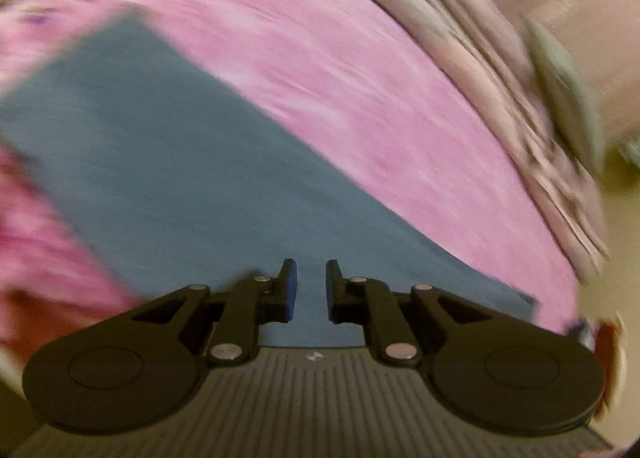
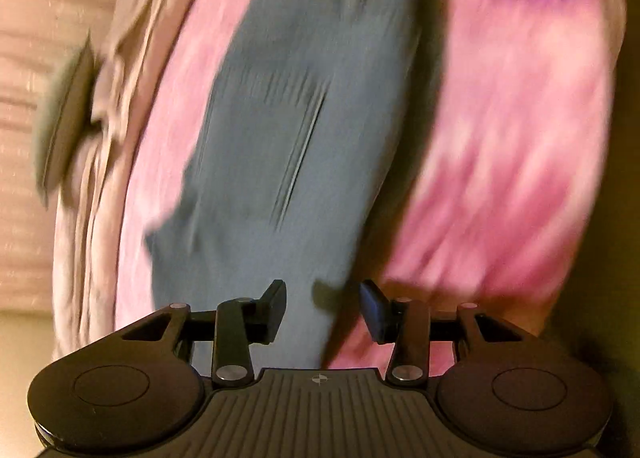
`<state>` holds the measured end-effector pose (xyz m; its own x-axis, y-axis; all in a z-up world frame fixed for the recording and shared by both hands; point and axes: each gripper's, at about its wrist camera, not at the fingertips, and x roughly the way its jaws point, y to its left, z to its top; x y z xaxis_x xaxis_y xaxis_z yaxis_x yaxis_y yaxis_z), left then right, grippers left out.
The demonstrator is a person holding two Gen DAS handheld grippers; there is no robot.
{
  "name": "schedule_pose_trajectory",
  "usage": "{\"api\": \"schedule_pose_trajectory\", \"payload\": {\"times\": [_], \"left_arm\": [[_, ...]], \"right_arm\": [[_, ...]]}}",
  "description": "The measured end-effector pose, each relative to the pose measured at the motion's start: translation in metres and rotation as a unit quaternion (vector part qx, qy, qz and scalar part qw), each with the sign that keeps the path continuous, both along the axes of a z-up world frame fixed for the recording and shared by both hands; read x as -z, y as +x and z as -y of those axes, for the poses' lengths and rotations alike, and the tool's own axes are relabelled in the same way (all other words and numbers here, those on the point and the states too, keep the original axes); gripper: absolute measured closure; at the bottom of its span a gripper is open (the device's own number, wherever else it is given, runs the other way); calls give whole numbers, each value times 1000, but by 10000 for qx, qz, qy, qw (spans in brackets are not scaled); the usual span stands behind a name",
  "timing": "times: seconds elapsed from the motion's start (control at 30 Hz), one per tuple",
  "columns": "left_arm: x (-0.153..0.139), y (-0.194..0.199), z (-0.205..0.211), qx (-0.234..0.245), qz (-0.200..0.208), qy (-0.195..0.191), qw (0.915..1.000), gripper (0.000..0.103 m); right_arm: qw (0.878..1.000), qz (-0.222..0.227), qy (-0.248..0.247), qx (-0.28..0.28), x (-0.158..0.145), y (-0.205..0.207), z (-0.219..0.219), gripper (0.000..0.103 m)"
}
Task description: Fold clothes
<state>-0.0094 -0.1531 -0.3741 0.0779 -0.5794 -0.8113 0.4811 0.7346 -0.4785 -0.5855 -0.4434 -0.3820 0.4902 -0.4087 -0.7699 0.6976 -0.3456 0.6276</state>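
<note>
Both views are being smeared by motion blur. A blue garment (image 1: 160, 162) is being seen lying flat on a pink sheet (image 1: 340, 78), a folded rectangle with straight edges. The left tongs (image 1: 311, 288) are being held over its near edge, jaws parted narrowly, nothing between them. The right tongs (image 2: 322, 308) are being held over the near end of the same garment (image 2: 288, 118), jaws set wider, nothing gripped; a seam or crease is being seen down its middle. Pink sheet (image 2: 500, 138) is showing on both sides. Beige bedding (image 1: 460, 42) is lying bunched along the far right edge of the sheet.
</note>
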Motion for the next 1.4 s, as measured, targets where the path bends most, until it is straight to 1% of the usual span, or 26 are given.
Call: {"api": "schedule_pose_trajectory", "payload": {"times": [0.07,0.17,0.23,0.27,0.3,0.4,0.43,0.47,0.53,0.57,0.6,0.63,0.67,0.7,0.8,0.83,0.9,0.93,0.97,1.07,1.13,1.23,1.27,1.3,1.37,1.4], "left_arm": [[1,-19,29,384,-138,-115,9991,93],[3,-48,72,959,-344,-287,9944,93],[5,-68,99,1302,-458,-373,9897,93],[9,-76,105,1352,-438,-310,9894,93],[14,-82,110,1385,-391,-184,9894,93],[27,-97,121,1458,-218,209,9889,93],[31,-99,122,1459,-147,324,9887,98],[33,-100,122,1428,-76,381,9890,99],[34,-99,121,1365,-46,450,9896,101],[32,-98,123,1374,-58,450,9895,101],[27,-98,130,1482,-60,398,9881,100],[21,-98,138,1590,-62,345,9867,100],[16,-98,145,1697,-64,292,9850,98],[10,-98,153,1804,-66,239,9833,97],[-7,-98,175,2124,-72,81,9771,96],[-12,-98,183,2230,-74,28,9748,94],[-23,-98,197,2442,-77,-78,9697,86],[-29,-98,205,2547,-79,-131,9669,82],[-33,-98,216,2654,-95,-198,9639,82],[-34,-103,267,2974,-214,-408,9537,81],[-32,-108,295,3156,-231,-421,9477,80],[-25,-115,326,3316,-281,-305,9425,77],[-22,-117,335,3364,-339,-274,9407,76],[-18,-119,345,3410,-408,-240,9389,76],[-7,-123,361,3513,-586,-106,9344,72],[-3,-124,367,3567,-652,-27,9319,72]], "right_arm": [[9992,-213,-257,206,-6,-26,15,59],[9952,-530,-641,515,-15,-65,37,58],[9951,-337,-710,604,-10,-79,51,59],[9954,-216,-734,584,-7,-83,58,71],[9955,-98,-757,563,-3,-88,65,100],[9947,-400,-928,189,-10,-87,66,101],[9951,-459,-837,260,-8,-89,60,102],[9953,-518,-746,330,-6,-91,55,102],[9952,-736,-648,24,-6,-89,59,101],[9945,-844,-599,-128,-7,-88,61,101],[9935,-952,-549,-281,-7,-87,63,87],[9922,-1060,-500,-434,-7,-86,65,68],[9890,-1213,-618,-576,-19,-86,68,33],[9853,-1366,-735,-719,-31,-87,72,26],[9707,-1817,-1083,-1142,-67,-88,84,26],[9681,-1881,-1157,-1184,-76,-88,89,26],[9651,-1799,-1262,-1425,-81,-83,114,26],[9643,-1733,-1276,-1542,-79,-77,126,26],[9641,-1647,-1291,-1636,-76,-70,140,26],[9644,-1253,-1191,-2001,-59,-48,182,26],[9674,-947,-966,-2142,-43,-38,203,26],[9696,-492,-574,-2328,-19,-28,224,27],[9687,-491,-558,-2369,-16,-28,226,43],[9678,-490,-541,-2410,-13,-27,227,49],[9696,-347,-528,-2362,-11,-29,228,49],[9694,-319,-542,-2372,-11,-30,227,49]]}}
